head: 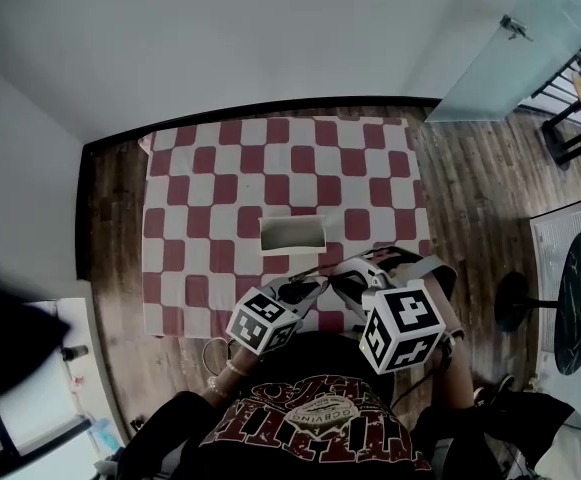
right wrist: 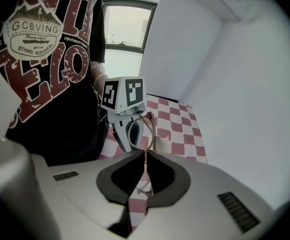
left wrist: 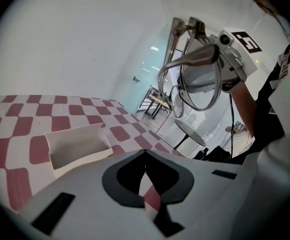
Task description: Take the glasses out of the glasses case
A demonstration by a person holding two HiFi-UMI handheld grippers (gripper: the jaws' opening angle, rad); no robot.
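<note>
The white glasses case [head: 292,234] lies open on the red-and-white checked cloth [head: 190,218]; its inside [left wrist: 77,146] shows nothing in it. The thin-rimmed glasses [left wrist: 199,84] hang in the air, clear of the case, near the cloth's front edge. My right gripper [right wrist: 145,156] is shut on one thin temple of the glasses [right wrist: 148,129]. In the head view it [head: 355,273] sits just right of the left gripper [head: 308,286]. The left gripper [left wrist: 145,156] has its jaws together with nothing between them, and it sits below and in front of the glasses.
The cloth covers a low surface on a wooden floor [head: 470,198]. A round black table [head: 580,298] and a black stand [head: 515,298] are at the right. A glass panel [head: 510,58] leans at the back right. The person's printed shirt [head: 310,418] fills the near edge.
</note>
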